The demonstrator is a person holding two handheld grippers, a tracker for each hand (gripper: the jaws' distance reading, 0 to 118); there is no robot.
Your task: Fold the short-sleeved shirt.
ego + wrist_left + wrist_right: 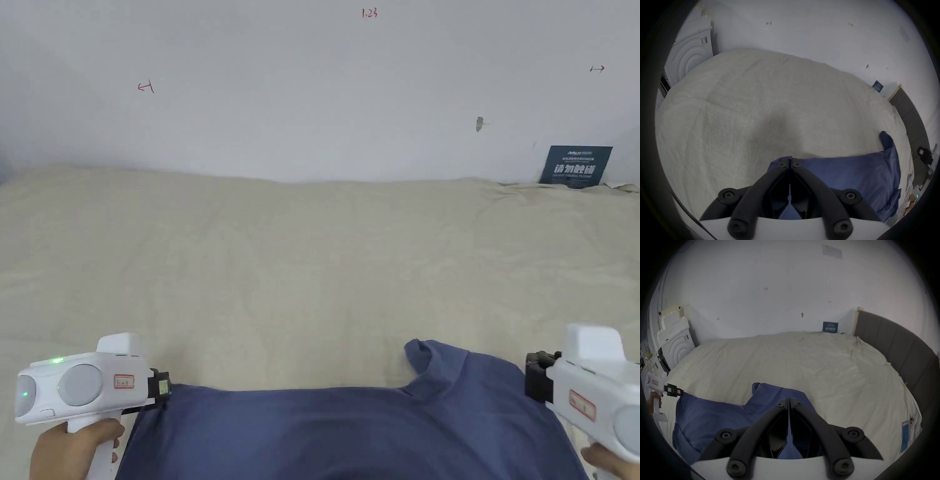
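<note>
Head view: blue shirt (350, 431) spread at the near edge of the bed (312, 262), left gripper (164, 386) and right gripper (531, 375) at its far corners. Left gripper view: left gripper (790, 160) clenched on the shirt's (851, 175) corner. Right gripper view: right gripper (788, 400) clamped on shirt (713, 415) fabric beside a raised sleeve (758, 388).

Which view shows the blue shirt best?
The right gripper view: the shirt spreads across the bed with its far edge and raised fold in sight. The head view cuts it off at the bottom; the left gripper view shows one side.
</note>
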